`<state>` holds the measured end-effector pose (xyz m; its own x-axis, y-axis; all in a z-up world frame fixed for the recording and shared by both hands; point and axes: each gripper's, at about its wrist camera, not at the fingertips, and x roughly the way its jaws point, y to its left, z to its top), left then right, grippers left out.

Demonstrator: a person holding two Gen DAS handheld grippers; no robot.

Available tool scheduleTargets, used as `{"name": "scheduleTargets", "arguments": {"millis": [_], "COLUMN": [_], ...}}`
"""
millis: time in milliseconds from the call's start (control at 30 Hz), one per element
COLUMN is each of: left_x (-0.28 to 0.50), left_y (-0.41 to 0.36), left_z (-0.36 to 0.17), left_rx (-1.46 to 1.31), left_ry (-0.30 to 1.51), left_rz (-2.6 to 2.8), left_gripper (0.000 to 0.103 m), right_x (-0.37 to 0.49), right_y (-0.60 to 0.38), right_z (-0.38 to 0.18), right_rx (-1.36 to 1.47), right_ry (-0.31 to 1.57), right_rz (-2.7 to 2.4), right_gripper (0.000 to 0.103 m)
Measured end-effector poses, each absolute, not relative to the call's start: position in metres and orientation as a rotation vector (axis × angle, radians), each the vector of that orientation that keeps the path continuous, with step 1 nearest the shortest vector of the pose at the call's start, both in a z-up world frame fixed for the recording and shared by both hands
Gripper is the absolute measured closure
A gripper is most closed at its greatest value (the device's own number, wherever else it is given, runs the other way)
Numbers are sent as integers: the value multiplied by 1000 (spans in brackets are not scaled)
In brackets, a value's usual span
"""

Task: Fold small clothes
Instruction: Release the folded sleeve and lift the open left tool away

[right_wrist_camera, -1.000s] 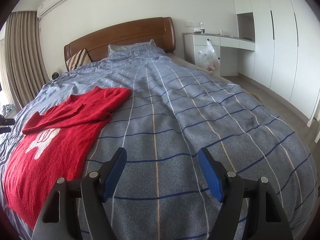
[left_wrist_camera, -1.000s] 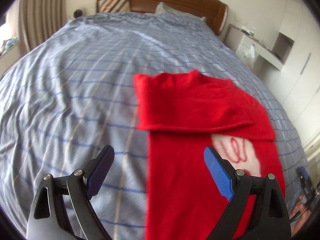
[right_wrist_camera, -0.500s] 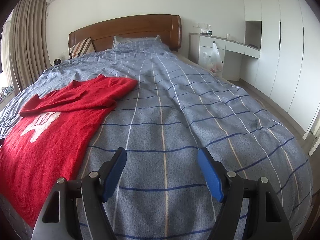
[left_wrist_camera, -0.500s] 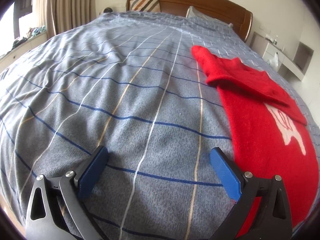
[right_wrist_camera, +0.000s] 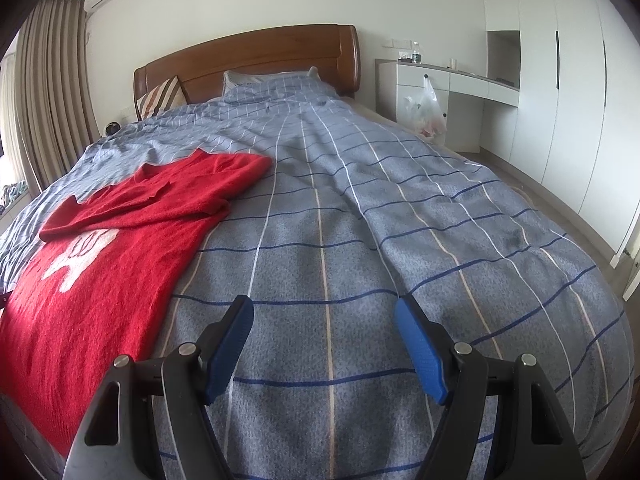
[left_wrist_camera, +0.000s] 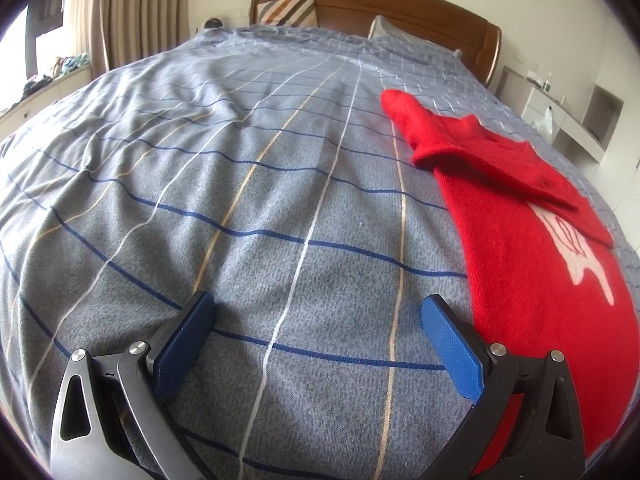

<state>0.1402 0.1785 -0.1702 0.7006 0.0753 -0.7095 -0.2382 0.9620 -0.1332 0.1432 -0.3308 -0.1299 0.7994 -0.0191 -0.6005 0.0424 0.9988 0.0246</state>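
Note:
A red knit sweater [left_wrist_camera: 532,248] with a white motif lies flat on the blue checked bedspread [left_wrist_camera: 260,184], both sleeves folded across its chest. In the left wrist view it lies to the right of my left gripper [left_wrist_camera: 316,316], which is open and empty just above the bedspread, its right finger close to the sweater's edge. In the right wrist view the sweater [right_wrist_camera: 104,256] lies to the left of my right gripper [right_wrist_camera: 324,320], which is open and empty over the bare bedspread [right_wrist_camera: 400,220].
A wooden headboard [right_wrist_camera: 248,64] and pillows stand at the far end of the bed. A white desk [right_wrist_camera: 448,76] with a hanging plastic bag and tall wardrobes stand right of the bed. Curtains [left_wrist_camera: 128,12] and a window ledge are on the left.
My left gripper has swung left off the sweater and dropped low over the bare bedspread. My right gripper has moved a little forward. Both stay open; the sweater has not moved.

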Motion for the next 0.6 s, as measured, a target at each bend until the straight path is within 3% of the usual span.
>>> {"name": "scheduleTargets", "arguments": {"millis": [600], "left_x": [140], "left_y": [177], "left_z": [-171], "left_rx": [-212], "left_ry": [773], "left_rz": [181], "left_gripper": [0], "right_x": [143], "right_y": [-332], "right_z": [-130], "right_rx": [36], "right_ry": [645], "right_rz": [-33], "right_gripper": [30]}}
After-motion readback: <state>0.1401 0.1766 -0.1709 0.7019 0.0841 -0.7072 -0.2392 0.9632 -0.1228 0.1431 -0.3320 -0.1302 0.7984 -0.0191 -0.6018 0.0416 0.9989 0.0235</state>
